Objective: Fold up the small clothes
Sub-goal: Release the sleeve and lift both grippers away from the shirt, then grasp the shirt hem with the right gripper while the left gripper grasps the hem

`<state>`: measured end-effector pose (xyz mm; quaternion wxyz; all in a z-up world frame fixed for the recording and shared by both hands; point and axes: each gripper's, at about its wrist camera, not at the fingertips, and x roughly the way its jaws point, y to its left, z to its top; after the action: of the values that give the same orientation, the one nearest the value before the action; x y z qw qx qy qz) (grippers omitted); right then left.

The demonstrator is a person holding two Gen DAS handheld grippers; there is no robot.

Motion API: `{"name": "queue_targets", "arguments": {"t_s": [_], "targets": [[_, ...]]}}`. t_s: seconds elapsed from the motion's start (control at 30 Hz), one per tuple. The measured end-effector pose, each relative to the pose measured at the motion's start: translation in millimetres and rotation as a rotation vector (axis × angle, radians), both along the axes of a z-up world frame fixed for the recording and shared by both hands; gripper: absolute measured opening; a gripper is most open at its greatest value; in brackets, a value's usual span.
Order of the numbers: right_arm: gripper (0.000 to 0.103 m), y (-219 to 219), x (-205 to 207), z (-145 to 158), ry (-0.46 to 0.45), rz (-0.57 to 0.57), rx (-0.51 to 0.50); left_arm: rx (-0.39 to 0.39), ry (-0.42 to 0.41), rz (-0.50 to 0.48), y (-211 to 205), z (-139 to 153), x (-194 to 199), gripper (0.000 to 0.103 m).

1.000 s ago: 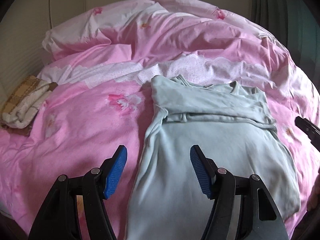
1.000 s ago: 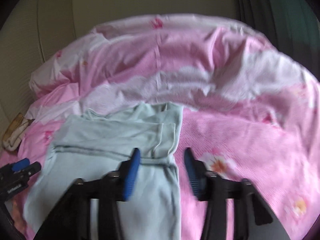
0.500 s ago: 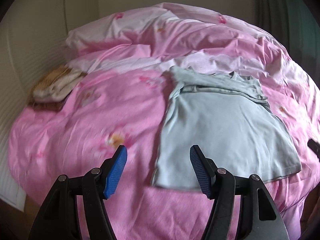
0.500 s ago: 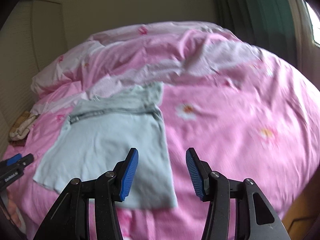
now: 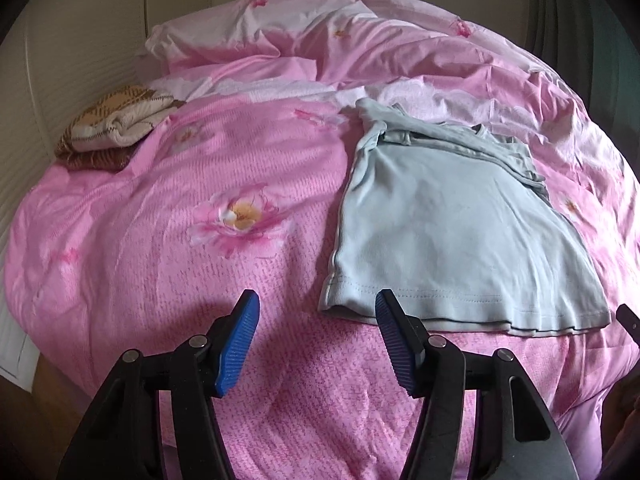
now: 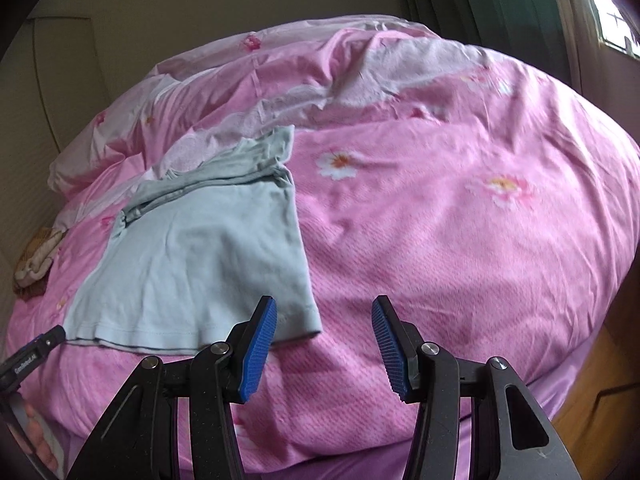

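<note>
**Both grippers pulled back to shirt hem**

Backed off since 1 s ago. One shirt [image 5: 448, 232] flat on the duvet [image 5: 224, 280]. Left gripper [image 5: 316, 340] and right gripper [image 6: 324, 344]: jaws wide, nothing held. One folded towel [image 5: 116, 128] far left.

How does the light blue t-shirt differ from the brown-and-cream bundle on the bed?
The light blue t-shirt is one plain colour; the brown-and-cream bundle is patterned. The t-shirt lies spread flat with only its sleeves folded in, while the bundle is a compact rolled heap. The t-shirt sits near the bed's front edge, the bundle back by the wall. Both rest on the pink floral duvet, untouched.
</note>
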<state>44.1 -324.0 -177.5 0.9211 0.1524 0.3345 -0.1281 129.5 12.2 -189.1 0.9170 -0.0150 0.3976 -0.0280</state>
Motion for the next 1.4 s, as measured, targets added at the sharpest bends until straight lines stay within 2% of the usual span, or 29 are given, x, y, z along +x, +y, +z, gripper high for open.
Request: {"name": "queue_targets", "arguments": {"t_s": [0.1,0.17,0.43,0.67,0.87,0.93,0.97,1.07,1.23,1.4], "targets": [[0.051,-5.4,0.6,-6.8,0.01,-0.007,0.03,-0.016,0.011,-0.005,-0.1,-5.2,1.8,0.053],[0.051,-6.3,1.4,-9.3,0.011,-0.005,0.041,-0.036,0.018,-0.013,-0.5,-8.2,2.6,0.045],[0.051,4.1,-4.0,-15.7,0.035,0.037,-0.003,-0.008,0.012,-0.04,-1.2,-14.0,-1.5,0.045],[0.051,-0.7,4.4,-23.2,0.042,0.044,0.051,-0.059,0.018,-0.031,4.4,-16.0,4.0,0.045],[0.05,3.4,13.1,-22.7,0.029,0.073,0.048,-0.103,0.024,-0.021,7.5,-17.3,9.4,0.045],[0.049,3.9,15.9,-23.9,0.03,0.084,0.055,-0.105,0.024,-0.021,7.3,-17.1,9.4,0.042],[0.049,4.2,17.1,-24.4,0.031,0.086,0.056,-0.106,0.024,-0.023,7.5,-17.2,9.4,0.038],[0.043,3.6,18.3,-24.7,0.028,0.085,0.061,-0.119,0.033,-0.03,5.4,-19.0,12.1,0.024],[0.03,-2.2,24.1,-29.0,0.041,0.088,0.1,-0.126,0.037,-0.024,0.7,-20.5,13.9,0.018],[0.008,-4.8,27.3,-33.9,0.055,0.105,0.133,-0.132,0.036,-0.022,2.3,-20.3,13.2,0.01]]}}
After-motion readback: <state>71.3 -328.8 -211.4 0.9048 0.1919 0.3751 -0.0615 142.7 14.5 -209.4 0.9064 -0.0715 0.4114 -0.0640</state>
